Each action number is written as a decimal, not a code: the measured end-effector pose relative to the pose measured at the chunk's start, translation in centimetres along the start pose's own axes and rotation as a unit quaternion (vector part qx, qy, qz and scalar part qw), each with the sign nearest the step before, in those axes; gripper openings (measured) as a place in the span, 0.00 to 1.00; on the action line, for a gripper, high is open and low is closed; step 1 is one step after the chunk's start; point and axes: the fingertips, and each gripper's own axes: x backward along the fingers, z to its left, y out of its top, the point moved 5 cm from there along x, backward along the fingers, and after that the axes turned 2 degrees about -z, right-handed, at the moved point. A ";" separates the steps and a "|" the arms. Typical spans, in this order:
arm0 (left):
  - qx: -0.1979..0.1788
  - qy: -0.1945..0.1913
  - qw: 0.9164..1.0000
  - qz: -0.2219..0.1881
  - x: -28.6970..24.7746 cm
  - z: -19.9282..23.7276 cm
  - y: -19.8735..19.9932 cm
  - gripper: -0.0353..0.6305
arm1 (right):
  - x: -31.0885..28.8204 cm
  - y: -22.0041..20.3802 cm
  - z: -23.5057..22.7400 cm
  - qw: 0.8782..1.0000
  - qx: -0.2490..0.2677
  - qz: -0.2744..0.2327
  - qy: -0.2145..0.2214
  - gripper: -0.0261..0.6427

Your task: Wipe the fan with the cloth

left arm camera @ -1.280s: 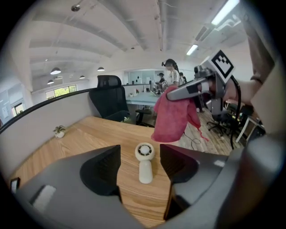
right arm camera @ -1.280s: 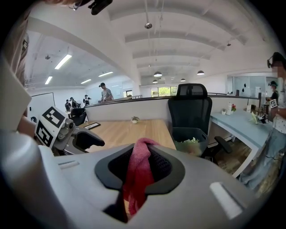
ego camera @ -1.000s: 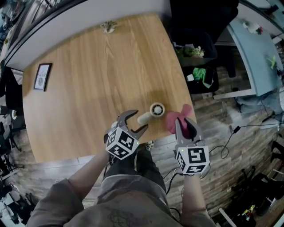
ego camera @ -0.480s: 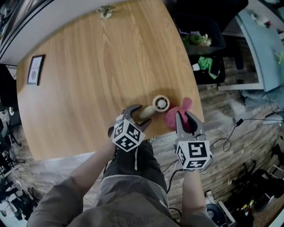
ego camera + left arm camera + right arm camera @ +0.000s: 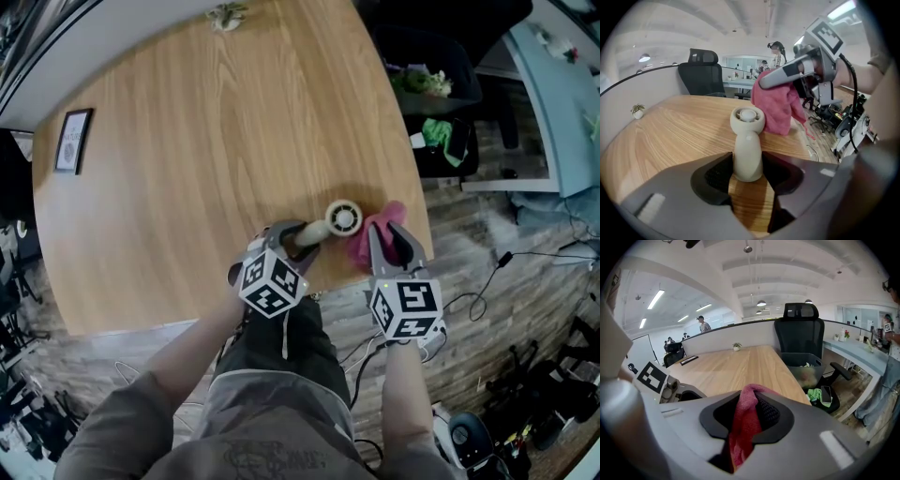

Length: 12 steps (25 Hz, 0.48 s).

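A small cream hand fan (image 5: 337, 221) lies on the wooden table (image 5: 206, 141) near its front edge, round head pointing away from me. My left gripper (image 5: 292, 238) is down at the tabletop. Its jaws are closing, and both pads touch the base of the fan's handle (image 5: 747, 150). My right gripper (image 5: 389, 240) is shut on a pink cloth (image 5: 364, 246), which bunches between its pads (image 5: 743, 427). The cloth (image 5: 776, 108) hangs just right of the fan's head, and the right gripper (image 5: 787, 75) is above it.
The table's front edge runs right below both grippers. A framed picture (image 5: 66, 141) lies at the far left and a small plant (image 5: 225, 14) at the back. A black bin (image 5: 427, 84) and an office chair (image 5: 801, 329) stand to the right. Cables cross the floor.
Both grippers have sunk to the table. The left jaws came around the fan's handle and narrowed onto it. The right gripper brought the cloth closer to the fan's head.
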 end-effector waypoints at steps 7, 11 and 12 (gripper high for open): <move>-0.002 -0.001 1.000 -0.015 0.0 0.0 -0.1 0.35 | -4.7 -0.6 2.4 0.999 0.012 0.031 0.039 0.14; -0.004 -0.002 1.000 -0.021 0.0 0.0 -0.2 0.35 | -5.8 -0.5 4.1 0.998 0.002 0.034 0.053 0.14; -0.003 -0.001 1.000 -0.021 0.0 0.1 -0.2 0.35 | -6.0 -0.4 4.6 0.997 0.003 0.036 0.062 0.14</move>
